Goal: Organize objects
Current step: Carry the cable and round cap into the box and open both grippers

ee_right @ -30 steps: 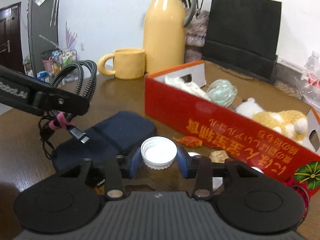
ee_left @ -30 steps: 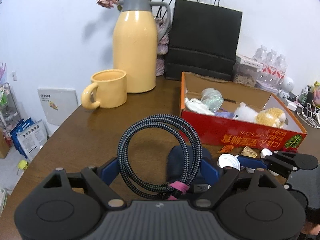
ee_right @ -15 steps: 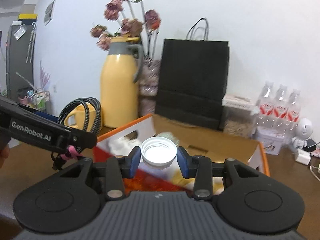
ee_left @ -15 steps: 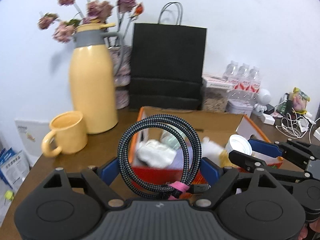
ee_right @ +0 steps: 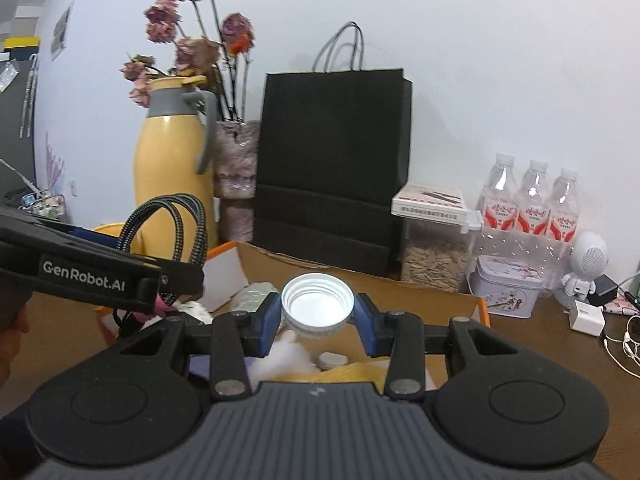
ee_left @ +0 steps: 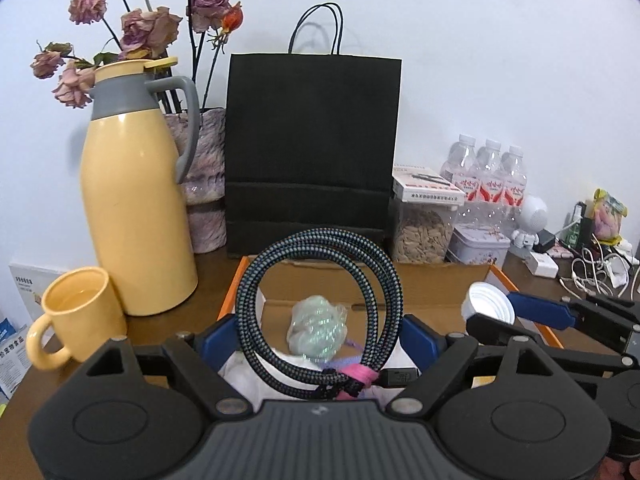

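Both tongs are hanging over the cardboard box [ee_left: 440,276] right now. The left gripper [ee_left: 318,338] is squeezing a coiled braided cable [ee_left: 320,308], its loop standing upright between the blue pads. The right gripper [ee_right: 318,312] is clamping a white bottle cap [ee_right: 317,305] by its sides, open side facing the camera, above the plush toy [ee_right: 288,354] inside the box.

Coiled braided cable [ee_left: 320,308] upright, white cap [ee_right: 317,305] open side up, both over cardboard box [ee_left: 416,284]

Three water bottles [ee_left: 484,172]; one yellow jug [ee_left: 134,204]; one mug [ee_left: 76,316]; one black bag [ee_left: 312,148]
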Demonstrator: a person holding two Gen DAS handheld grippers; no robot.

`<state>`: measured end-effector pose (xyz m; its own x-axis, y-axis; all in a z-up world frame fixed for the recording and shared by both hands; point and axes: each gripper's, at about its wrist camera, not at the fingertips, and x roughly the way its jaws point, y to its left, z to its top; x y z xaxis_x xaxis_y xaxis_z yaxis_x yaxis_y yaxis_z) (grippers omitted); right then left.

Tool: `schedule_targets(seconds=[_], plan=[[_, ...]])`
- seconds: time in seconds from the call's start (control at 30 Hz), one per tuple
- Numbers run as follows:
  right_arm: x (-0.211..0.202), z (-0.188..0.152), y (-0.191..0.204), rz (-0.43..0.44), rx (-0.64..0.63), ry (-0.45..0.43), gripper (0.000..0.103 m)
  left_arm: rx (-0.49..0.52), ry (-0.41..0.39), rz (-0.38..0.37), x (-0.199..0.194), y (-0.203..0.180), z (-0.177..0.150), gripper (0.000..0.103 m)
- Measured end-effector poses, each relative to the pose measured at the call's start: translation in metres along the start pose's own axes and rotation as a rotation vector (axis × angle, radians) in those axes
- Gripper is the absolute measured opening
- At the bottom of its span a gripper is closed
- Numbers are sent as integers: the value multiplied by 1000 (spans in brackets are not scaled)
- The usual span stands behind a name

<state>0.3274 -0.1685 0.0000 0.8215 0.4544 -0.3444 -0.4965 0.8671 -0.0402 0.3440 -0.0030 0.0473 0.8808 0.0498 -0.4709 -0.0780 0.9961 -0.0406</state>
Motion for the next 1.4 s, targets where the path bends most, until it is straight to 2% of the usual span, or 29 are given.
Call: schedule_targets(seconds=[0.23, 0.53, 0.57, 0.6, 0.67, 0.77, 0.9, 1.17, 1.4], plan=[[22, 0, -8, -11, 4, 38, 40, 8, 5, 14, 23, 5, 10, 86], [37, -5, -10, -38, -5, 77, 42, 31, 48, 9, 48, 4, 3, 87], [38, -5, -10, -42, -6, 82, 53, 23, 54, 5, 50, 5, 2, 87], [38, -6, -10, -55, -7, 88, 78, 12, 59, 5, 51, 7, 2, 93], [37, -7, -10, -78, -17, 76, 103, -9, 48, 25, 51, 9, 1, 103], [35, -6, -8, -91, -32, 68, 103, -32, 28, 59, 49, 12, 0, 103], [34, -6, -9, -87, -29, 67, 103, -57, 31, 55, 50, 17, 1, 103], [31, -4, -8, -88, -32, 63, 103, -44, 14, 48, 46, 12, 2, 103], [24, -1, -6, -85, -33, 47, 103, -34, -29, 41, 29, 11, -2, 103]])
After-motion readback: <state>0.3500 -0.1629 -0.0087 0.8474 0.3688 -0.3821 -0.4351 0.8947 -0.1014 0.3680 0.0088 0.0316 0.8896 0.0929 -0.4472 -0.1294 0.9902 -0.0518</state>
